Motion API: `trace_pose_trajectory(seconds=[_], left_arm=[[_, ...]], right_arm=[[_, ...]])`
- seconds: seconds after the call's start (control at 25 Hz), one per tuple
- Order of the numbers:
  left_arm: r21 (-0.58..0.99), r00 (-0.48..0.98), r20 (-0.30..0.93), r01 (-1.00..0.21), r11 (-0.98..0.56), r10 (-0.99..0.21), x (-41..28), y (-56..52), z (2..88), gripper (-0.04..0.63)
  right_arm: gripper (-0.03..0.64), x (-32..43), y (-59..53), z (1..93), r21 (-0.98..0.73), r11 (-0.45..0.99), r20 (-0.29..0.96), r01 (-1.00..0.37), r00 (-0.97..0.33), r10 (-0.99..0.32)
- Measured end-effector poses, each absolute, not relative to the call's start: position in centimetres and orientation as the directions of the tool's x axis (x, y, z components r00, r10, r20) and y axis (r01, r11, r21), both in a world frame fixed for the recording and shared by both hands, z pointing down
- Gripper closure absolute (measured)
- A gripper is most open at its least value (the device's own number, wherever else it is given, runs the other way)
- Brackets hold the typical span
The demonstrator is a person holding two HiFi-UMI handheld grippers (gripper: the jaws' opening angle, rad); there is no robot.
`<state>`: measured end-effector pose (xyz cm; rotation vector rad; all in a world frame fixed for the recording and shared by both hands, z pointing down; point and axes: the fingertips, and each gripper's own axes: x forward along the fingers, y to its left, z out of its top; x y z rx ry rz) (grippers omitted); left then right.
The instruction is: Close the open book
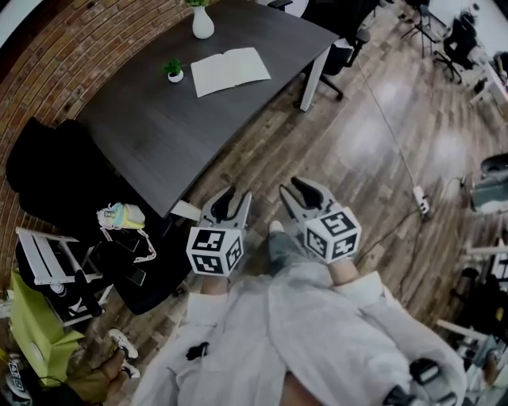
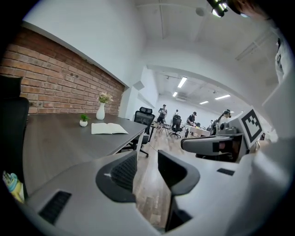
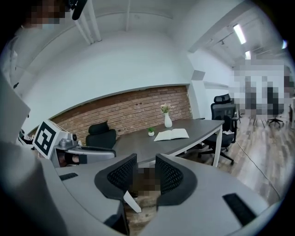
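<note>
The open book lies flat, pages up, on the dark table, just on the near side of the white vase. A small potted plant is also set near the vase. Both tools are held well apart from the vase, off the table's near end and over the wooden floor. The left gripper is held with its jaws partly parted and nothing between them. The right gripper is spread wide and is likewise empty. The step in hand is judged to be the approach, with the closing not yet begun. The book is best reached from the side turned away from the vase, so that vase and plant are not knocked. One cover should be lifted at its outer edge and swung over the spine. Meanwhile the other half should be pinned flat by the second gripper, so that the book is not pushed toward the vase
</note>
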<state>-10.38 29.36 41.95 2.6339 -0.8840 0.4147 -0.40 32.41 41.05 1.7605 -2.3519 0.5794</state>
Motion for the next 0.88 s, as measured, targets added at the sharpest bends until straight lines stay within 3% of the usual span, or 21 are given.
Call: trace_pose_trajectory(seconds=[0.48,0.88], left_arm=[[0.183,0.729,0.333,-0.672,-0.717,-0.598,-4.1,17.3,39.6,0.474],[0.171,0.731,0.353,-0.664,-0.728,-0.584,-0.6,13.6,39.7,0.474]], right_arm=[[0.511,5.9,20.2,39.0,-0.209,0.35,0.291,-0.913,-0.4,-0.869],[0.511,9.8,16.3,39.8,-0.24,0.333,0.31,-0.912,-0.397,-0.864]])
